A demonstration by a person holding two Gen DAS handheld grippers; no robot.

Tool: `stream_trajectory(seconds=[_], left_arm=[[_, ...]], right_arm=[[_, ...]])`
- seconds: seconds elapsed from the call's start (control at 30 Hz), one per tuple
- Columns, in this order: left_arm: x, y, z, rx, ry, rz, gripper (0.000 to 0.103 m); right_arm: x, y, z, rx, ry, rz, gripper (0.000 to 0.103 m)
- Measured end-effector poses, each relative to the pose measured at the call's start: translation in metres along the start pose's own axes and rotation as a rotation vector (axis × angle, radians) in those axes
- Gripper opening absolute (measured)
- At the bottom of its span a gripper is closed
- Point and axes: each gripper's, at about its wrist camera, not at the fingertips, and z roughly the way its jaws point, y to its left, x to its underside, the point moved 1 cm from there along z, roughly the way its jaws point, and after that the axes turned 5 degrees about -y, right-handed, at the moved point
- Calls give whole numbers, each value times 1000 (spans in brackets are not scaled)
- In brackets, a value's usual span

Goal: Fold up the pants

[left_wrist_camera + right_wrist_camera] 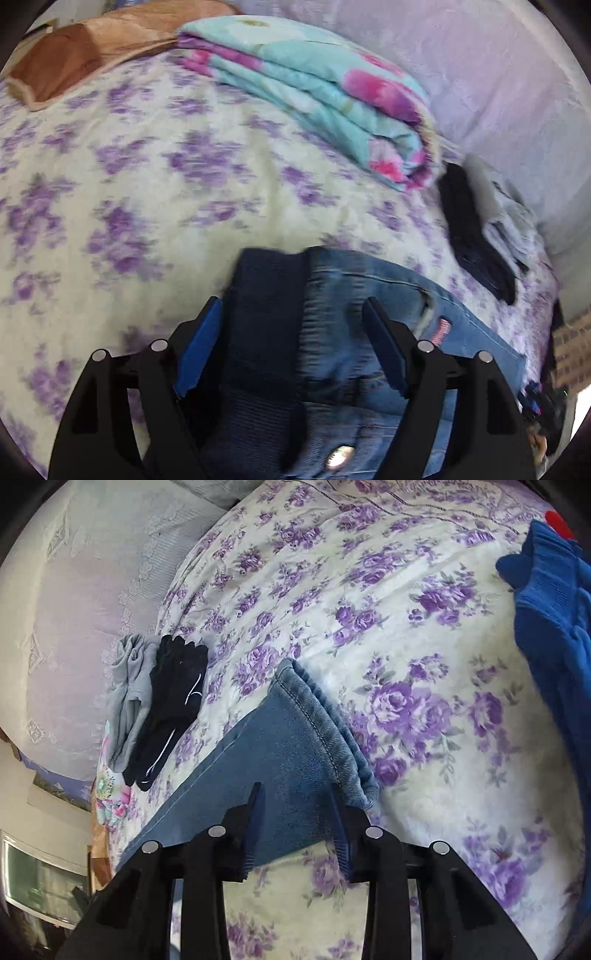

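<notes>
Blue jeans lie on the flowered bed sheet. In the left wrist view their waist end, with a dark knit waistband and a metal button, sits between the fingers of my left gripper. Those jaws stand wide and do not pinch the cloth. In the right wrist view a leg hem of the jeans runs up between the fingers of my right gripper. These jaws stand narrower, with flat, unbunched denim filling the gap.
A folded teal and pink quilt and a brown pillow lie at the head of the bed. Dark and grey folded clothes rest by the lilac wall cover. A blue garment lies at the right edge.
</notes>
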Motion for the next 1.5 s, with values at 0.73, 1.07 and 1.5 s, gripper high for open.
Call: stream_trajectory(seconds=[0.73, 1.07, 1.5], left_arm=[[-38, -2, 43, 97, 168, 56, 79], [-44, -2, 24, 171, 130, 61, 36], [-46, 22, 2, 253, 159, -97, 16]], right_arm=[[-75, 15, 71, 58, 81, -84, 27], [-74, 34, 38, 15, -5, -109, 22], [-62, 55, -1, 6, -42, -139, 21]])
